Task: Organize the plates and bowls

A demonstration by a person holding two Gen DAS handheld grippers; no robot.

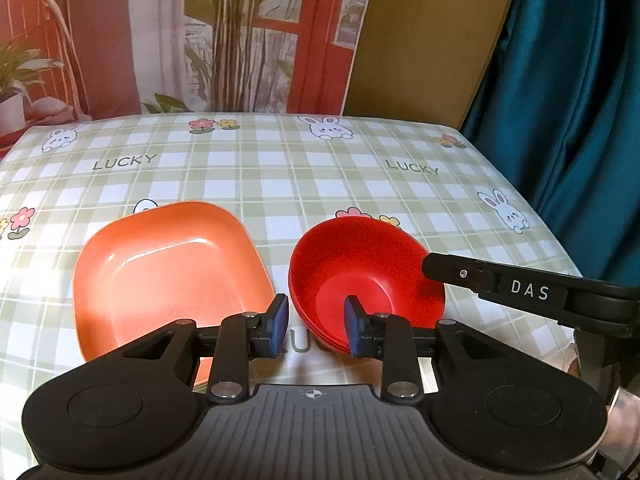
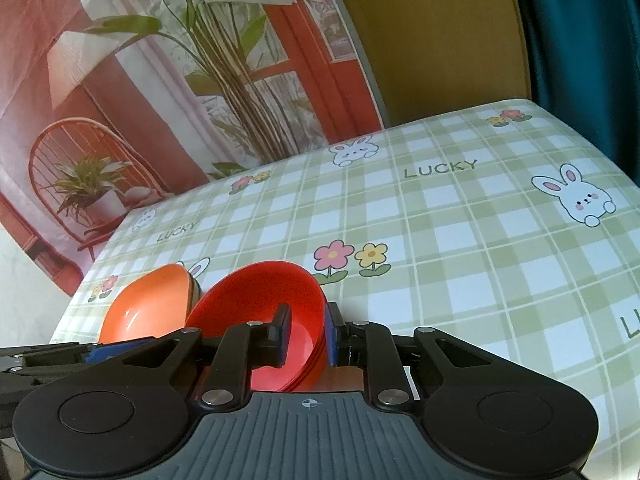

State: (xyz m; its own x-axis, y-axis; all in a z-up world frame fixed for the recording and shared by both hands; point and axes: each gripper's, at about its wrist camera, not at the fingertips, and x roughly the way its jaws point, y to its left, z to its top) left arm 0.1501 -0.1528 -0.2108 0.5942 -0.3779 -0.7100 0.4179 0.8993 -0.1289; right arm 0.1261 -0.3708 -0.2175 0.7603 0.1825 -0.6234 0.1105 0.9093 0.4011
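A stack of red bowls (image 1: 360,276) sits on the checked tablecloth, right of an orange square plate (image 1: 168,272). My left gripper (image 1: 316,326) is open, its fingers straddling the near left rim of the bowls without closing. My right gripper (image 2: 306,338) has one finger inside the top bowl (image 2: 260,300) and one outside the right rim, its pads close on the rim. Its finger also shows in the left wrist view (image 1: 500,286), reaching onto the bowls' right edge. The orange plate (image 2: 148,308) lies left of the bowls in the right wrist view.
The table (image 1: 320,168) is covered by a green checked cloth with rabbits and flowers. A printed backdrop stands behind its far edge, and a teal curtain (image 1: 580,80) hangs at the right. The table's right edge runs close to the bowls.
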